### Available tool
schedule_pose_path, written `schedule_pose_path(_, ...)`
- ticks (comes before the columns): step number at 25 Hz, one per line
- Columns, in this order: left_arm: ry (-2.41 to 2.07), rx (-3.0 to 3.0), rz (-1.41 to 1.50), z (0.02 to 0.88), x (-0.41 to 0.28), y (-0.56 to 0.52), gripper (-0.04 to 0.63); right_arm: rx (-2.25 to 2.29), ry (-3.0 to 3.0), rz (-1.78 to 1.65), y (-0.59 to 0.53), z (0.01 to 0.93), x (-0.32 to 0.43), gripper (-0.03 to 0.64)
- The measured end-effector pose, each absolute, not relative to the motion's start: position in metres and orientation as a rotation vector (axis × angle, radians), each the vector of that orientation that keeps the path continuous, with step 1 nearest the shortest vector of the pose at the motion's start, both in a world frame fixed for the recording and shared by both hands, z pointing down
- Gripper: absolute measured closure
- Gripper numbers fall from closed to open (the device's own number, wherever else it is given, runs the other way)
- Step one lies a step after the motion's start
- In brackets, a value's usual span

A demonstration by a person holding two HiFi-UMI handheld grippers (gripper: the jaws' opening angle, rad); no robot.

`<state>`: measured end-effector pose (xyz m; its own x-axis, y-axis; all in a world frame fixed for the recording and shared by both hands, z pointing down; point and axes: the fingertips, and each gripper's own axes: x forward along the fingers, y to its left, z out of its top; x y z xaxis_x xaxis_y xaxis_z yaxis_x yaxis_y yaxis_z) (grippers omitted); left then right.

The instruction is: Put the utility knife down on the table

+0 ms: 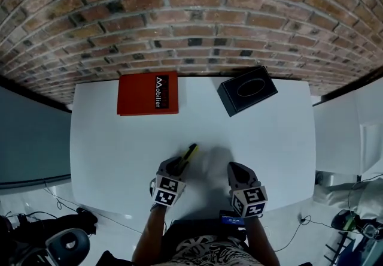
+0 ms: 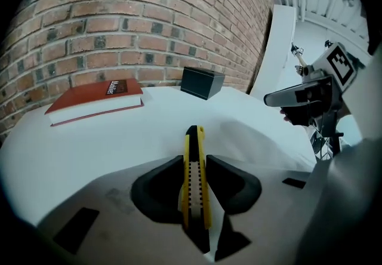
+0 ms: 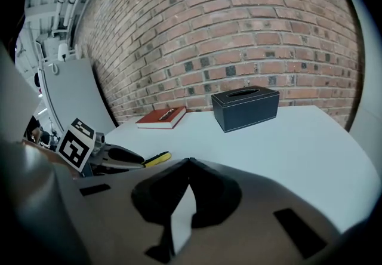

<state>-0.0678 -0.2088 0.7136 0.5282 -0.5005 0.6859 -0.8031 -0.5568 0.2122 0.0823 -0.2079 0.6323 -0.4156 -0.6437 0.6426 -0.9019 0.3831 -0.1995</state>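
My left hand-held gripper (image 2: 194,165) clamps the utility knife (image 2: 193,183) near the table's (image 1: 114,151) 6 o'clock edge, its tip toward 1 o'clock. I judge the next move is to lower it flat, then part the jaws. My right hand-held gripper (image 3: 187,165) is closed and empty. Only the left gripper view shows the grip; the head view shows where the knife is on the table.

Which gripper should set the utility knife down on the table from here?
Left. The left gripper is shut on the utility knife, low over the white table. The right gripper is shut on nothing, off to its side.
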Motion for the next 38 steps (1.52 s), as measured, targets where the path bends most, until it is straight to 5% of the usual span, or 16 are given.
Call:
schedule_pose_path(13, -1.141, 2.275, 0.668, 0.689, -0.067, -0.219, 0.474, 1.354, -2.216, 0.692, -0.209, 0.616, 0.085, 0.617)
schedule_pose_path(24, -1.259, 2.341, 0.487, 0.623, -0.07, -0.216, 0.575, 1.356, -2.313, 0.575, -0.202, 0.58, 0.072, 0.617)
schedule_pose_path(38, -1.377, 2.391, 0.22, 0.543, -0.086, -0.19, 0.581, 1.427, -2.376, 0.376, -0.164, 0.529, 0.063, 0.617)
